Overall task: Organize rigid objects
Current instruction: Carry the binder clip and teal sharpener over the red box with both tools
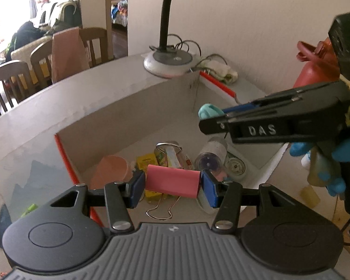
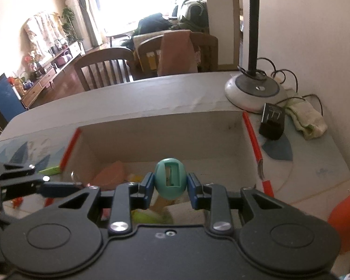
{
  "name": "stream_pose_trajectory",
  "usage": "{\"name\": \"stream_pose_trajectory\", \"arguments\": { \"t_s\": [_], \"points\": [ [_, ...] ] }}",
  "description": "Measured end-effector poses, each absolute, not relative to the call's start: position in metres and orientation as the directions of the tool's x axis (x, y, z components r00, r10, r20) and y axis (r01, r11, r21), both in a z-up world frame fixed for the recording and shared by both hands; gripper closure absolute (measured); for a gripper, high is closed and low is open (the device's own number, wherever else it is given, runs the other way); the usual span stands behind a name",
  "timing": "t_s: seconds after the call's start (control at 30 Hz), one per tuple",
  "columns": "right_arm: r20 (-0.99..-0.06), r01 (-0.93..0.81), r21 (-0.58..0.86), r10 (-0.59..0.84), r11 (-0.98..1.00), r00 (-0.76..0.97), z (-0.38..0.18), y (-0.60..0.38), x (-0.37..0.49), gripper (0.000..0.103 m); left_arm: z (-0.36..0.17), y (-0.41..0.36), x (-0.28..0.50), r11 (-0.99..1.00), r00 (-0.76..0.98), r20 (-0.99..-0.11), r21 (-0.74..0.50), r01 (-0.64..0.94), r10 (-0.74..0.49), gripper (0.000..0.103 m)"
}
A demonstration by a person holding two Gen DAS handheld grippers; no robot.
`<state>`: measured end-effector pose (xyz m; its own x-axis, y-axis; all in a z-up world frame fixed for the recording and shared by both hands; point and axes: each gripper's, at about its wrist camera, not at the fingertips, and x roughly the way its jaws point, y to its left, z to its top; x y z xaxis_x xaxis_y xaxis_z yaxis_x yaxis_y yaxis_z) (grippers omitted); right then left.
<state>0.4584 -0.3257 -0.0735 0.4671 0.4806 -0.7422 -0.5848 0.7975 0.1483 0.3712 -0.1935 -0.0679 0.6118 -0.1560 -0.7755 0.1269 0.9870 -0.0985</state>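
Note:
My left gripper (image 1: 172,184) is shut on a pink binder clip (image 1: 172,183) and holds it over the near edge of an open cardboard box (image 1: 128,107). My right gripper (image 2: 170,183) is shut on a teal egg-shaped pencil sharpener (image 2: 170,178) above the same box (image 2: 161,135); it also shows in the left wrist view (image 1: 208,112) at the right. Inside the box lie a pink cup (image 1: 109,170), a second binder clip (image 1: 169,151), a clear roll (image 1: 210,156) and a correction tape (image 1: 235,165).
A desk lamp (image 1: 166,63) stands behind the box with a folded cloth (image 2: 308,119) and a black adapter (image 2: 271,121) beside it. A red bottle (image 1: 315,70) stands at the right. Wooden chairs (image 2: 105,70) line the table's far edge.

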Motion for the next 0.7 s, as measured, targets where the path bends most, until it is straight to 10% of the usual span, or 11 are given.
{"name": "stream_pose_trajectory", "arguments": {
  "t_s": [0.7],
  "points": [
    [-0.827,-0.627,0.095,0.411,0.773,0.383,-0.12,-0.303,0.498,0.073,-0.109,-0.212,0.396,0.991,0.496,-0.858,-0.106,0.081,-0.132,0.051]
  ]
}}
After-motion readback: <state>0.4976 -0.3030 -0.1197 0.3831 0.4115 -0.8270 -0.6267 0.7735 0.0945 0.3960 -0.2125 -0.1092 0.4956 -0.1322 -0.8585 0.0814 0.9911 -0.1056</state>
